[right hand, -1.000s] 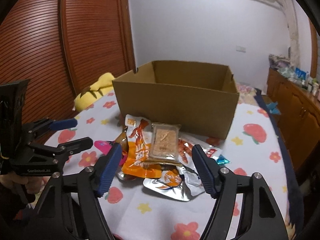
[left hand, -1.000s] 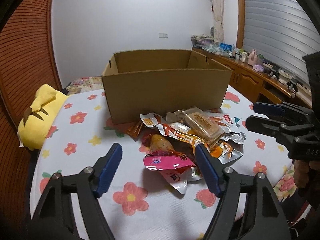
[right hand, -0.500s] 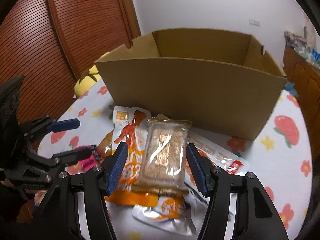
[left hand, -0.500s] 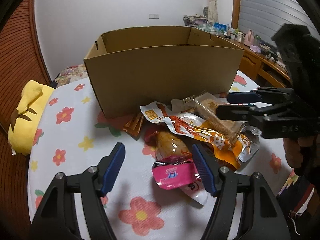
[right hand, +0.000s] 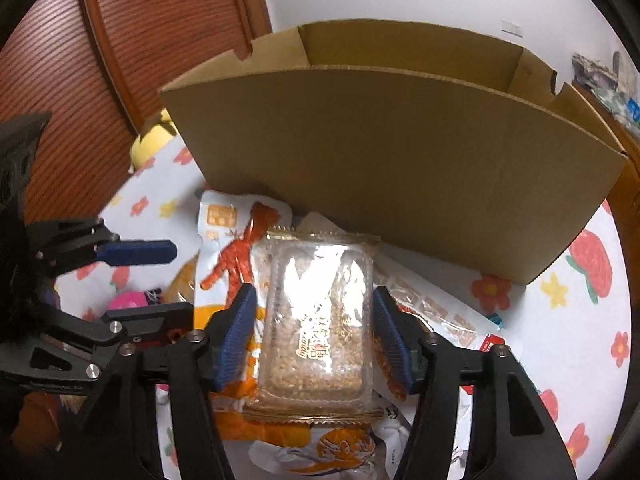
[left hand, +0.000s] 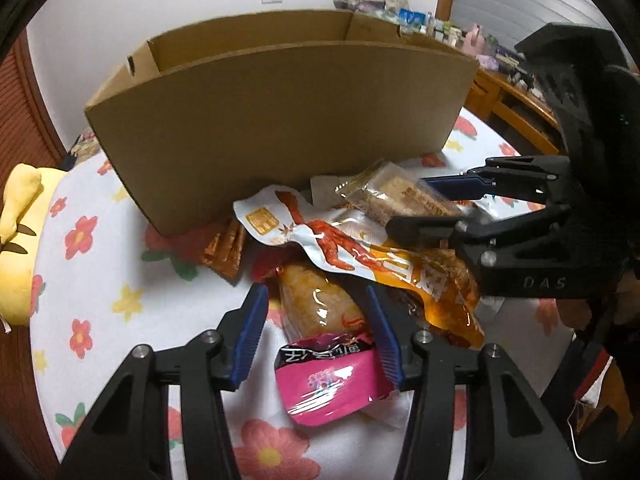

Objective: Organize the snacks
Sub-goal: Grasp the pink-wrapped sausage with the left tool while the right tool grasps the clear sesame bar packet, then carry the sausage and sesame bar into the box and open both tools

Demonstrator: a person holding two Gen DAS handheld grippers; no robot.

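A heap of snack packs lies on the flowered tablecloth (left hand: 100, 280) in front of an open cardboard box (left hand: 280, 120) (right hand: 400, 180). My left gripper (left hand: 318, 336) straddles a clear pack with a pink end (left hand: 320, 320). Its jaws are closing; the right pad is at the pack's edge and the left pad stands clear. My right gripper (right hand: 314, 336) (left hand: 410, 206) straddles a clear grain-bar pack (right hand: 320, 320) (left hand: 400, 196) on top of the heap, jaws closing, with a small gap at the left pad. A white and orange chicken-feet pouch (left hand: 320, 232) (right hand: 232, 232) lies underneath.
The box wall stands close behind the heap. A yellow plush toy (left hand: 16, 240) (right hand: 152, 140) lies at the table's left edge. Brown sachets (left hand: 226, 248) lean against the box. A wooden sideboard (left hand: 516, 100) with small items runs along the right. My left gripper (right hand: 180, 280) shows left of the heap.
Both grippers have come forward and down onto the heap, and both pairs of jaws have narrowed around their packs. The box now fills more of each view.
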